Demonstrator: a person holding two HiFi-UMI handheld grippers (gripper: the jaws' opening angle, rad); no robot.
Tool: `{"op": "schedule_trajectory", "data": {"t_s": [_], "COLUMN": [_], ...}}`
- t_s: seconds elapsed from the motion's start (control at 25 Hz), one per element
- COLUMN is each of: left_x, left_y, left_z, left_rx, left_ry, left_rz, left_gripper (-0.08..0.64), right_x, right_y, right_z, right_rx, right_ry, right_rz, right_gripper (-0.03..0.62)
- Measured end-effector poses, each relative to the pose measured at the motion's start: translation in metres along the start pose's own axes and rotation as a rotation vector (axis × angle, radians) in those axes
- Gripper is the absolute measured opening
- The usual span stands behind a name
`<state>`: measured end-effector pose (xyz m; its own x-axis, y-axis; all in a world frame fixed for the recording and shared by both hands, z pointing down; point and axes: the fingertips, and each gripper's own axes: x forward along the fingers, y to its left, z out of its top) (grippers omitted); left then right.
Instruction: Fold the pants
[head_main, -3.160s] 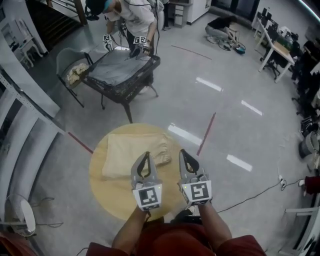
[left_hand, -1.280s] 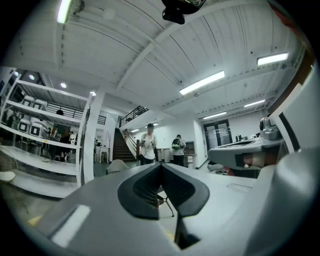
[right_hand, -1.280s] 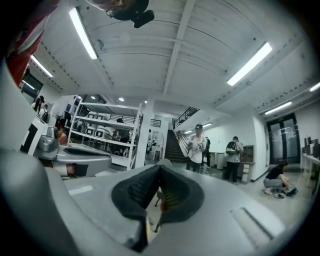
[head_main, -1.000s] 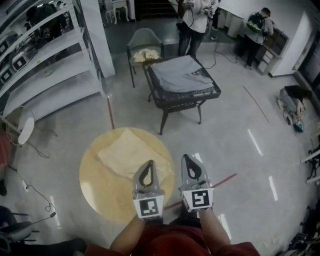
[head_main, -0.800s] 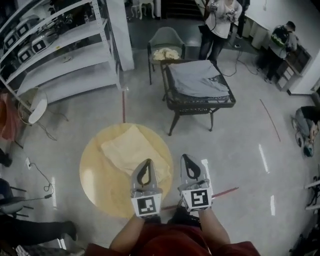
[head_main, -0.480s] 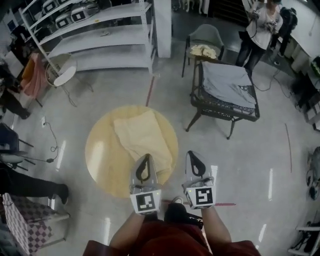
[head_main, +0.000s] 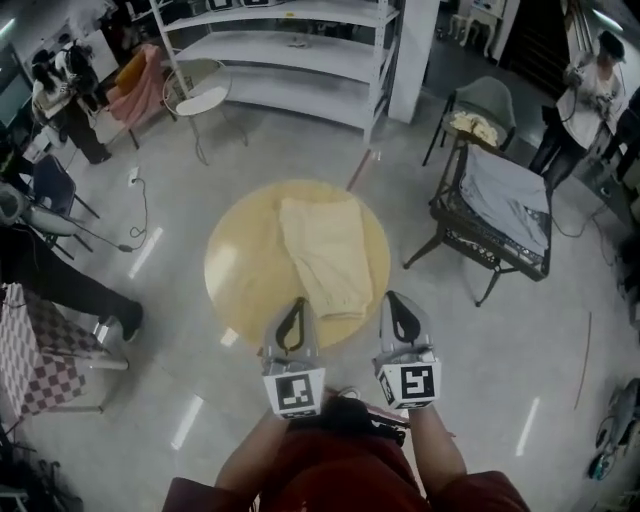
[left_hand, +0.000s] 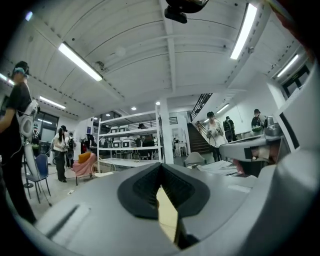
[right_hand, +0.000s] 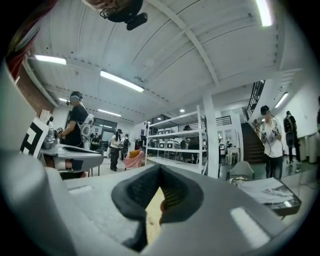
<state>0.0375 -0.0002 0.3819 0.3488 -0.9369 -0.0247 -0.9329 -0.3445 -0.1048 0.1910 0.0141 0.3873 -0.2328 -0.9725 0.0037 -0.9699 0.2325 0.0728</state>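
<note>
So, I had my left gripper (head_main: 293, 306) and right gripper (head_main: 398, 299) both pressed together, empty, with the folded pants (head_main: 325, 255) at twelve o'clock on the round table (head_main: 240, 275).

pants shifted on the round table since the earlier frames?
No. The pants still lie on the side of the round table nearest the black table; only the view swung.

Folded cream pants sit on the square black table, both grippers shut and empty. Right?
Wrong table. The cream pants lie folded on the round yellow table, as the head view shows; the square black table holds a grey cloth. The rest stands: the left gripper and the right gripper are shut and empty.
</note>
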Motion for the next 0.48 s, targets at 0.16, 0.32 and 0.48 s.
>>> {"op": "schedule_trajectory", "data": {"t_s": [0.16, 0.32, 0.48], "left_x": [-0.037, -0.068, -0.086], "left_y": [0.010, 0.004, -0.002], "left_z": [-0.008, -0.012, -0.001], "left_rx": [-0.001, -0.006, -0.006], "left_ry": [-0.001, -0.005, -0.040], "left_rz": [0.016, 0.025, 0.029], "left_gripper": [0.006, 0.006, 0.006], "right_x": [-0.020, -0.048, -0.065], "right_y": [0.030, 0.043, 0.047], "right_z": [0.001, -0.003, -0.002], "right_rx": [-0.033, -0.065, -0.092], "right_ry": [-0.014, -0.017, -0.015], "right_rz": [0.019, 0.036, 0.047], "right_gripper": [0.000, 0.000, 0.000]}}
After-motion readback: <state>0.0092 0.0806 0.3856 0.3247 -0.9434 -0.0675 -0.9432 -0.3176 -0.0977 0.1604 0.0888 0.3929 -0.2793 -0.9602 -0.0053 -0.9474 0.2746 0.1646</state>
